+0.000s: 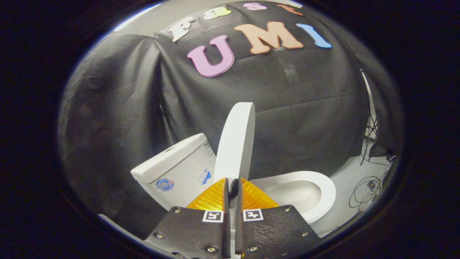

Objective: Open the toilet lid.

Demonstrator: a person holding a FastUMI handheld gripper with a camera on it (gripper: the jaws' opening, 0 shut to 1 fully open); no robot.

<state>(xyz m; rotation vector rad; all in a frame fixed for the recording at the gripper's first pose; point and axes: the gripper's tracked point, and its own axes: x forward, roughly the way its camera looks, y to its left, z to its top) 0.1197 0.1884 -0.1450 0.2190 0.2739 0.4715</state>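
Note:
A white toilet stands against the black cloth wall. Its lid [236,142] is raised almost upright, seen edge-on, rising just beyond my fingers. My gripper [233,184] is shut on the lid's lower edge, one finger on each face of it. To the right of the lid the white seat ring [323,187] and the open bowl [298,192] lie exposed. The white tank [176,162] with its flat cover stands to the left of the lid.
Black cables [366,190] lie coiled on the pale floor to the right of the bowl. A thin stand and more wires [372,133] run up by the cloth's right edge. The black cloth wall [294,108] hangs close behind the toilet.

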